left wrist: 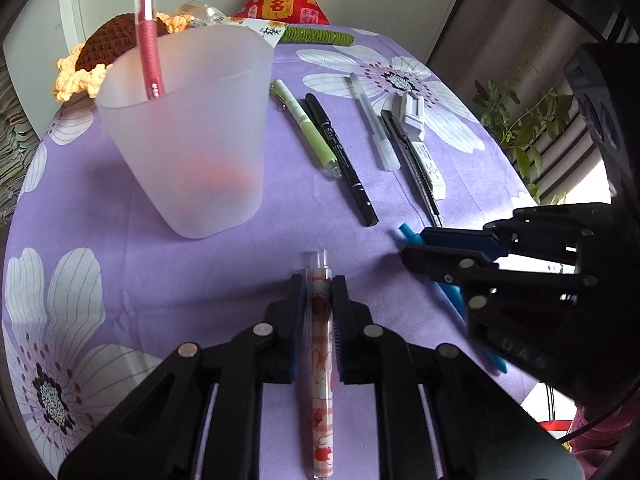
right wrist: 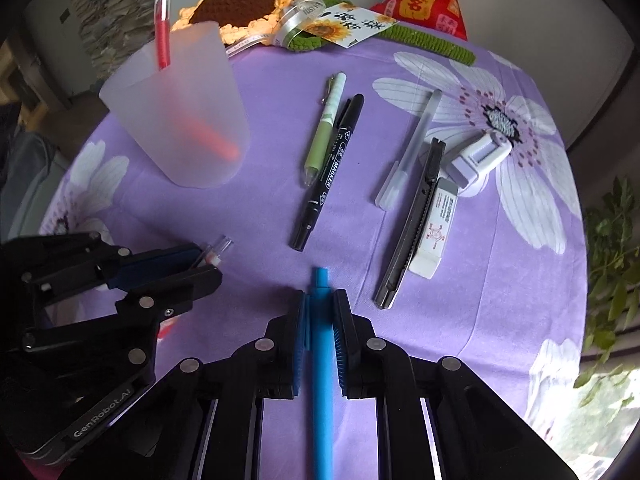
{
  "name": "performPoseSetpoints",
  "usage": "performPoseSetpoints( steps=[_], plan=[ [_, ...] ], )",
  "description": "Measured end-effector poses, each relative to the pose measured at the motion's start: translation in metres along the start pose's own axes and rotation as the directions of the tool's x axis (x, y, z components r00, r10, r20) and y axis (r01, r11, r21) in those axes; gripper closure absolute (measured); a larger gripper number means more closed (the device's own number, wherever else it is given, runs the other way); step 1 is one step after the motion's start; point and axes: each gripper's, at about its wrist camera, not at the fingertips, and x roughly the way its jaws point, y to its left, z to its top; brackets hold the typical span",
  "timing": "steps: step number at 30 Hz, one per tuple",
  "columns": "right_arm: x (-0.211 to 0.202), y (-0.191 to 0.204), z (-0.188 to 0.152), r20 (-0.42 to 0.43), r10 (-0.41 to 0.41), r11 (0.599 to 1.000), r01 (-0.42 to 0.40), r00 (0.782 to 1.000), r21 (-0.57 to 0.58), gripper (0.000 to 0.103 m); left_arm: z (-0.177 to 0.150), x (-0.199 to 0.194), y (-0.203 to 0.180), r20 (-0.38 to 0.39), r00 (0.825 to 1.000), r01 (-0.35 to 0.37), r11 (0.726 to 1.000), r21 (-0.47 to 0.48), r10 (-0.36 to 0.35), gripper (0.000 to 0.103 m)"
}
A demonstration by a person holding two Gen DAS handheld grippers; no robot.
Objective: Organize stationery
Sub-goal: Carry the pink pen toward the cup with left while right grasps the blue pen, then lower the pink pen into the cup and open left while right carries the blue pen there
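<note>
While both pairs of fingers are clamping mid-barrel, the pink patterned pen and blue pen — light, stiff, slick — are sitting pinched lengthwise.

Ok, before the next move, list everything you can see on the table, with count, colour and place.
cup: 1, frosted white, far left of the cloth
red pen: 1, standing in the cup
patterned pen: 1, pink and white, in the left gripper
blue pen: 1, in the right gripper
green pen: 1, mid cloth, beside the marker
black marker: 1, mid cloth
clear pen: 1, right of the marker
utility knife: 1, black, right side
eraser: 1, white, beside the knife
white clip-like item: 1, far right
crochet flower: 1, brown and yellow, far edge
red packet: 1, far edge
left gripper: shut on patterned pen
right gripper: shut on blue pen
</note>
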Motion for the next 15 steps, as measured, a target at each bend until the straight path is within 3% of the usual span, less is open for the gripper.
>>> performPoseSetpoints(
  steps=[15],
  plan=[
    [-0.084,0.002,-0.014,0.217,0.013,1.0,-0.019,0.976,0.023,0.089,0.0,-0.076,-0.004,0.189,0.982,0.023,1.0,-0.008,-0.021,0.092]
  ],
)
